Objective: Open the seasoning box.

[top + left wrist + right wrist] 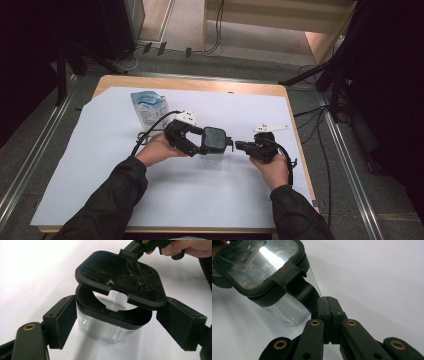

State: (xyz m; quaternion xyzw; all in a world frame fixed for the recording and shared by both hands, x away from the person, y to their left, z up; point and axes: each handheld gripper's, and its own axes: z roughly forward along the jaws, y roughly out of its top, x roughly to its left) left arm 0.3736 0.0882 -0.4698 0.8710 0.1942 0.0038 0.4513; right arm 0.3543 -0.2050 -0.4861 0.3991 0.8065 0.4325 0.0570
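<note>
A clear container (105, 327) with a black rim stands on the white sheet at mid-table (214, 159). My left gripper (115, 322) straddles it, one pad against each side wall, and comes in from the left in the high view (209, 147). The black lid (120, 277) with its clear window (259, 262) is tilted up off the rim. My right gripper (327, 300) is shut on a black tab at the lid's edge and reaches in from the right (237, 146). It also appears at the top of the left gripper view (132, 247).
A blue-and-white pouch (147, 107) stands at the back left of the white sheet (100, 175), which covers the wooden table (200, 84). Cables trail from both grippers. Stands and cables surround the table on the floor.
</note>
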